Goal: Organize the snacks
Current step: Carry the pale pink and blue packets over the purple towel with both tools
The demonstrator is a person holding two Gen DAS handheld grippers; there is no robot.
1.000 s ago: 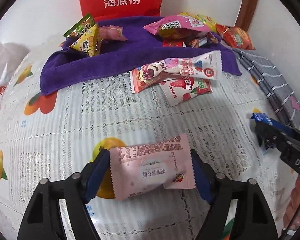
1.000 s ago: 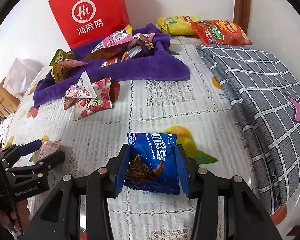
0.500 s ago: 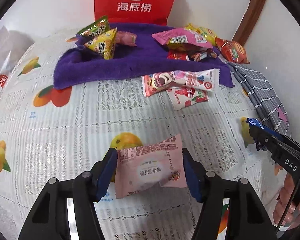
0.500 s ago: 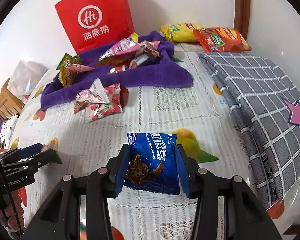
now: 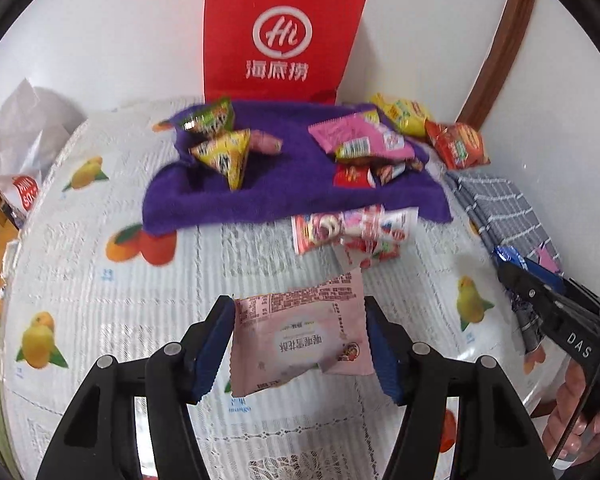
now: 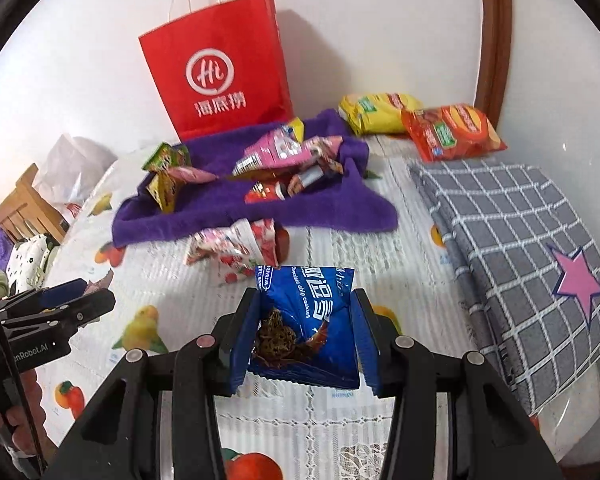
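My left gripper (image 5: 300, 340) is shut on a pale pink snack packet (image 5: 300, 336) and holds it above the table. My right gripper (image 6: 304, 336) is shut on a blue chocolate chip cookie packet (image 6: 308, 320), also lifted. A purple towel (image 5: 284, 184) (image 6: 220, 208) at the back holds several small snack packets. Pink strawberry packets (image 5: 352, 228) (image 6: 236, 248) lie at the towel's front edge. A red paper bag (image 5: 280, 36) (image 6: 220, 80) stands behind the towel against the wall. The right gripper (image 5: 548, 304) shows in the left wrist view, the left gripper (image 6: 60, 304) in the right wrist view.
A white lace tablecloth with fruit prints (image 5: 100, 280) covers the table. A folded grey checked cloth (image 6: 520, 240) lies on the right. Yellow (image 6: 376, 112) and orange (image 6: 452, 132) chip bags lie by the wall. A wooden chair (image 6: 24, 208) stands at the left.
Both grippers have risen and pulled back from the table with their packets held. The red bag now shows in full in both views.
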